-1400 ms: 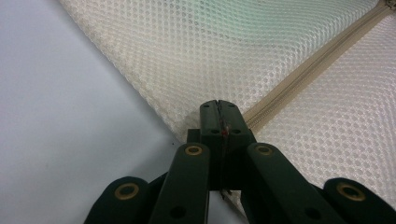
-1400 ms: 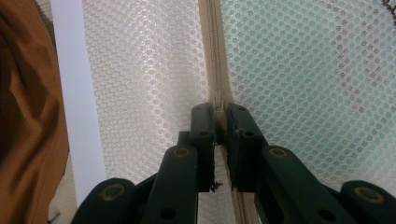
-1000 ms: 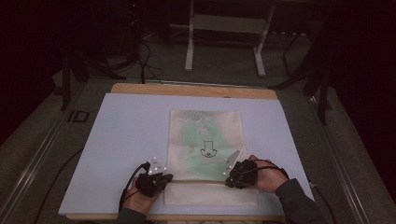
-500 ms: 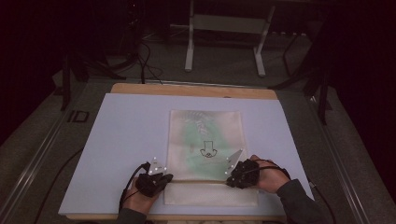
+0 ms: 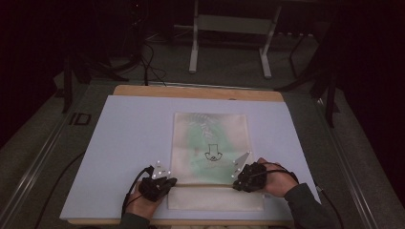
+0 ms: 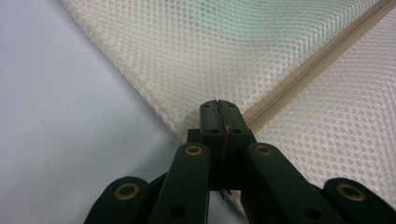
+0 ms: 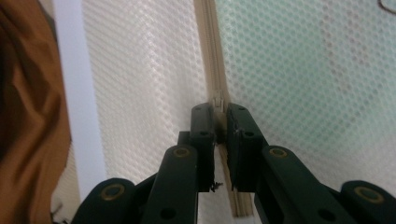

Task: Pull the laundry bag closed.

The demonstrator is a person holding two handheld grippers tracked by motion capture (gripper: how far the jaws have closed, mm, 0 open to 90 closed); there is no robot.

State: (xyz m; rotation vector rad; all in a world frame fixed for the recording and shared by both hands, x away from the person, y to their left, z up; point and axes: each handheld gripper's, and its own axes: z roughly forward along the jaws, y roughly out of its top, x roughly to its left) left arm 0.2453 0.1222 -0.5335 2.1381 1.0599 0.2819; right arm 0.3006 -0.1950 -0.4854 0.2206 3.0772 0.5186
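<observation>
Mesh bag zipper runs hidden between right tool pads.

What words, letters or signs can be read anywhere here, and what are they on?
"ID": on the grey floor strip left of the table.
Small black emblem with a line of tiny print beneath, seen through the mesh bag: too small to read.
Nothing else readable.

Both forearms reach in low and level, the left gripper and right gripper each cupped in a hand, jaws clamped together, tips angled inward.
</observation>
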